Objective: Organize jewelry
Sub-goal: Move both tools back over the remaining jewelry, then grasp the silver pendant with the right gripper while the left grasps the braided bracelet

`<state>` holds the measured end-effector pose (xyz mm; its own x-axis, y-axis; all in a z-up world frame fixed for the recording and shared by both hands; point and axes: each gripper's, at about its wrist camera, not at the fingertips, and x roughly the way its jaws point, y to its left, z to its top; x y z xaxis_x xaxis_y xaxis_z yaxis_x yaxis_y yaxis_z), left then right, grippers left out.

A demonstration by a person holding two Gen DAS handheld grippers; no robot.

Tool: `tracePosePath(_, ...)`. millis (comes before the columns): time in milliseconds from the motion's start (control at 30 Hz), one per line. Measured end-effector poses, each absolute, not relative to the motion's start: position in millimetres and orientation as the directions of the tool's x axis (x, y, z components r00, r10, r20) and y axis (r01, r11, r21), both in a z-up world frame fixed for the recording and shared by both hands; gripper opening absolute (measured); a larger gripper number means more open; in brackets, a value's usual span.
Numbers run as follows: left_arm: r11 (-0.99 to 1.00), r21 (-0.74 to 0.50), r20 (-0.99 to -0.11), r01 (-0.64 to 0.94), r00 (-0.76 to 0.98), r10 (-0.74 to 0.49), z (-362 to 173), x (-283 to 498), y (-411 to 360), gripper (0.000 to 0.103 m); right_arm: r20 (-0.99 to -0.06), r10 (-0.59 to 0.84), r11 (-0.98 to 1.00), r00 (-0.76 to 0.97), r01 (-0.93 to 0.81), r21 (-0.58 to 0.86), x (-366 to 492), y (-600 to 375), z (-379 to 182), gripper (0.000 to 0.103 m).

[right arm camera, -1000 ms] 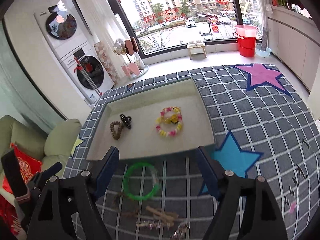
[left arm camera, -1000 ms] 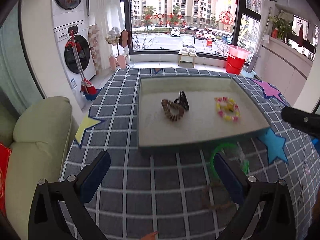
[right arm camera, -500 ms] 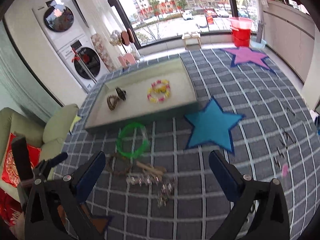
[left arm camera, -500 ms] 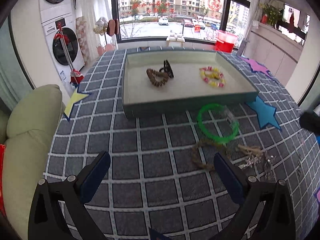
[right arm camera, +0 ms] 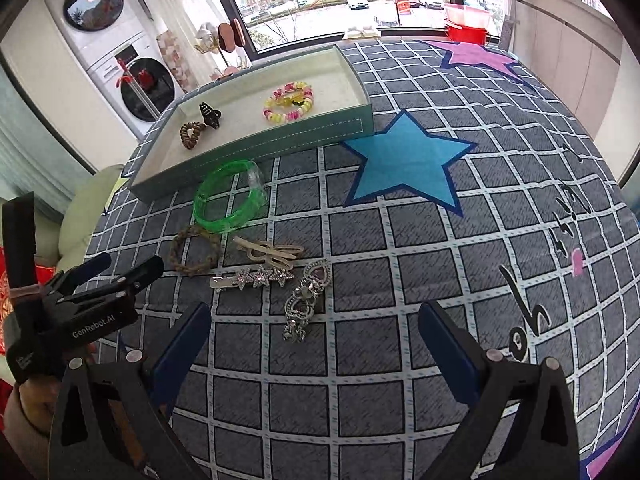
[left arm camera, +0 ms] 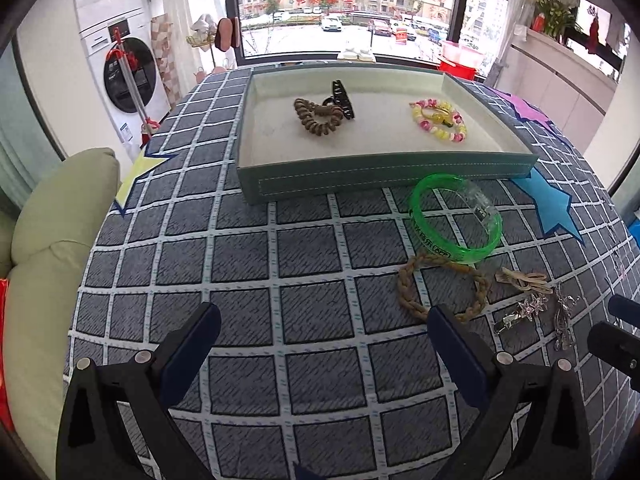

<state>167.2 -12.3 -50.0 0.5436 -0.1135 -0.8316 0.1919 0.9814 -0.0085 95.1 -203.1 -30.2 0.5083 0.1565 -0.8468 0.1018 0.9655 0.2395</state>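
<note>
A teal tray [left arm camera: 380, 178] [right arm camera: 280, 142] holds a brown coil hair tie [left arm camera: 316, 116], a black claw clip [left arm camera: 343, 98] and a pink-yellow bead bracelet [left arm camera: 438, 120]. In front of it on the checked cloth lie a green bangle [left arm camera: 454, 216] [right arm camera: 230, 198], a braided brown ring [left arm camera: 440, 292] [right arm camera: 194, 252], a beige clip [right arm camera: 268, 252], a star hair clip [right arm camera: 252, 279] and a silver heart clip [right arm camera: 306, 300]. My left gripper [left arm camera: 324, 340] stands open over bare cloth, left of the braided ring. My right gripper [right arm camera: 316, 340] is open just below the silver heart clip, holding nothing.
A pale green cushion [left arm camera: 44, 240] borders the table at left. Stacked washing machines [left arm camera: 116, 40] and a large window stand beyond the tray. A blue star [right arm camera: 404, 160] marks the cloth right of the tray. A hand [right arm camera: 24, 408] holds the left gripper at far left.
Both grippers have sunk and tilted down toward the cloth; the loose jewelry has come closer in both views. The right gripper's fingers spread wider.
</note>
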Motion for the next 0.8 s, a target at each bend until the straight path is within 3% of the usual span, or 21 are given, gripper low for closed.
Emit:
tracePosePath(100,0.979,-0.005,-0.832,0.206,0.541,-0.119,-51.5,168.7,-17.8,0.103,-0.847,0.15,0.968,0.509,0.099,0.231,100.2,-200.3,-29.6,0.102)
tracePosePath(300,0.975,-0.002,-0.832,0.223,0.54,-0.126,-51.3,172.9,-25.3,0.103,-0.853,0.187,0.947,0.486,0.143,0.289,108.0,-205.4,-38.0,0.09)
tracePosePath(367,0.973,-0.005,-0.832,0.229,0.54,-0.131,-51.8,174.9,-27.4,0.103,-0.859,0.184,0.944,0.477,0.157,0.29,110.6,-207.2,-40.9,0.079)
tracePosePath(733,0.963,0.018,-0.841,0.269,0.525,-0.131,-58.6,181.5,-41.4,0.103,-0.903,0.066,0.984,0.424,0.122,0.129,126.1,-196.2,-45.5,0.046)
tracePosePath(800,0.96,0.017,-0.839,0.281,0.526,-0.139,-57.8,180.8,-43.8,0.097,-0.909,0.042,0.991,0.416,0.1,0.092,128.4,-190.5,-45.8,0.04)
